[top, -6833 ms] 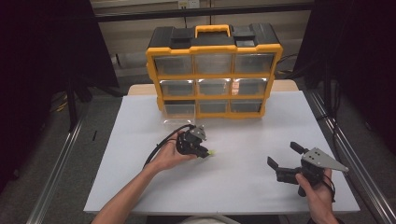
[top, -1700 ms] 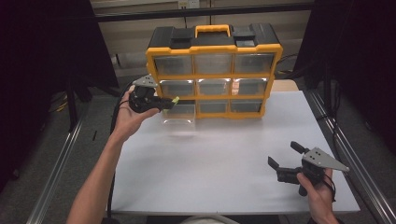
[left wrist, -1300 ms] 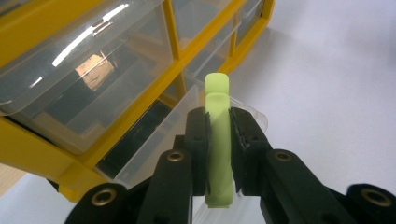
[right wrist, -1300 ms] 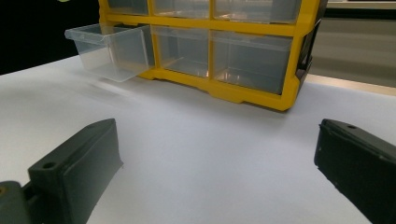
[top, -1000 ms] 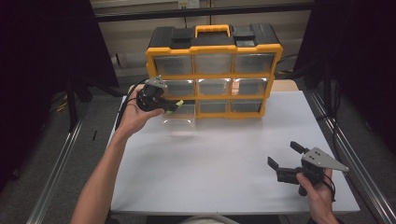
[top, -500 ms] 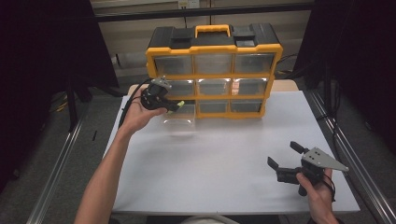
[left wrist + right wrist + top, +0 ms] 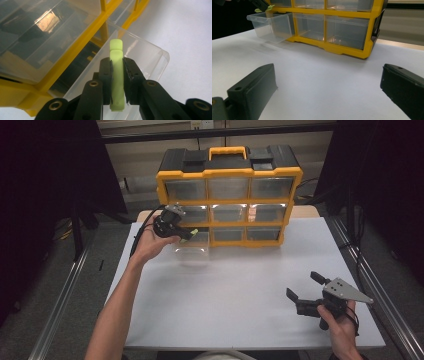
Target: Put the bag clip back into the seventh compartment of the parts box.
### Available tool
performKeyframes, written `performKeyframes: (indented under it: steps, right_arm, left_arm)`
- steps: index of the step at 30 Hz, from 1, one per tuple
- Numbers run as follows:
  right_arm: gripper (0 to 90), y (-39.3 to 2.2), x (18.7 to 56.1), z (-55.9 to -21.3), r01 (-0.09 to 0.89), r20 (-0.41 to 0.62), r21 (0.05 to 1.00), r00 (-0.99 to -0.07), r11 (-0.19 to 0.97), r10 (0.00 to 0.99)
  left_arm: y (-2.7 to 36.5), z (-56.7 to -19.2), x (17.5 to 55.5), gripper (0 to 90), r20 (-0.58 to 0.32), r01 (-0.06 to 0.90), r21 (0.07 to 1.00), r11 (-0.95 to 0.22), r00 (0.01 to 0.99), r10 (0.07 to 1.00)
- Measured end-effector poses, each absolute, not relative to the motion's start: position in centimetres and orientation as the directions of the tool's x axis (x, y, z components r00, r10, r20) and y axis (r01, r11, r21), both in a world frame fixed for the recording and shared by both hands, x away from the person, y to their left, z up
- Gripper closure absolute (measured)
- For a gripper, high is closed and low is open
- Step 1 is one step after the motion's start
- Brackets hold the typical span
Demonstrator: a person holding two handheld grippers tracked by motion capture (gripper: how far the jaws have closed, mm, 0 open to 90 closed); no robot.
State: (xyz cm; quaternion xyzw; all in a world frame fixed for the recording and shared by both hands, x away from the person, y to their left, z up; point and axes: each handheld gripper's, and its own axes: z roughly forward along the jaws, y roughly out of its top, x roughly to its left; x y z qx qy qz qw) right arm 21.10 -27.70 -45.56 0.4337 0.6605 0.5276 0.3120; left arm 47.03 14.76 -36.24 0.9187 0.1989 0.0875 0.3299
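Currently left gripper (image 7: 117, 75) clamps green peg (image 7: 116, 75) above drawer (image 7: 140, 60); tilted release risks rim bounce. Right gripper (image 7: 327, 95) wide.

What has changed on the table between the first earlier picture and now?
The left gripper, shut on a light green piece, moved from the middle of the table up to the organizer and now holds the piece above the pulled-out clear drawer at the bottom left. In the last seconds it shifted slightly right, toward the drawer. The right gripper stayed open at the near right; the drawer stayed open too.
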Motion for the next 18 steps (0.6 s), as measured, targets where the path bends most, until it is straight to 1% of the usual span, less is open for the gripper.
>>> performKeyframes:
  steps: [3,4,5,7,9,11,13,14,15,16,17,18]
  right_arm:
    - [0.0,-27.7,21.1,-45.6,0.244,0.045,0.968,-0.426,0.066,0.904]
    - [0.0,-27.7,21.1,-45.6,0.244,0.047,0.967,-0.426,0.065,0.903]
    - [0.0,-27.7,21.1,-45.6,0.244,0.047,0.967,-0.426,0.065,0.903]
    - [0.0,-27.7,21.1,-45.6,0.244,0.046,0.968,-0.427,0.066,0.903]
    - [0.0,-27.7,21.1,-45.6,0.245,0.047,0.967,-0.428,0.066,0.903]
    - [0.0,-27.7,21.1,-45.6,0.245,0.047,0.967,-0.428,0.066,0.903]
    - [0.0,-27.7,21.1,-45.6,0.244,0.045,0.967,-0.429,0.068,0.902]
    - [0.0,-27.7,21.1,-45.6,0.245,0.047,0.967,-0.43,0.066,0.902]
    - [0.0,-27.7,21.1,-45.6,0.245,0.047,0.967,-0.43,0.067,0.902]
    - [0.0,-27.7,21.1,-45.6,0.245,0.047,0.967,-0.431,0.067,0.901]
    - [0.0,-27.7,21.1,-45.6,0.245,0.046,0.967,-0.431,0.067,0.901]
    - [0.0,-27.7,21.1,-45.6,0.245,0.046,0.967,-0.429,0.067,0.902]
  left_arm:
    - [14.5,-36.6,46.9,78.4,0.012,0.328,0.645,-0.69,0.899,0.438]
    - [14.7,-36.5,47.2,78.4,0.034,0.296,0.622,-0.725,0.915,0.403]
    - [14.5,-36.7,47.1,78.4,0.028,0.31,0.634,-0.708,0.906,0.422]
    - [14.5,-36.8,47.2,78.3,0.036,0.295,0.622,-0.725,0.915,0.403]
    - [14.1,-37.1,47.1,78.4,0.024,0.32,0.634,-0.704,0.902,0.432]
    - [14.1,-37.3,47.3,78.4,0.04,0.305,0.613,-0.729,0.909,0.414]
    - [14.2,-37.4,47.4,78.3,0.033,0.315,0.603,-0.734,0.908,0.417]
    - [14.0,-37.6,47.3,78.3,0.014,0.337,0.629,-0.7,0.896,0.443]
    - [14.2,-37.6,47.5,78.3,0.029,0.314,0.614,-0.724,0.908,0.418]
    - [14.1,-37.7,47.3,78.3,0.02,0.335,0.623,-0.707,0.896,0.443]
    - [14.2,-37.8,47.4,78.3,0.027,0.323,0.624,-0.711,0.901,0.433]
    - [14.3,-37.8,47.5,78.3,0.042,0.317,0.598,-0.736,0.905,0.424]
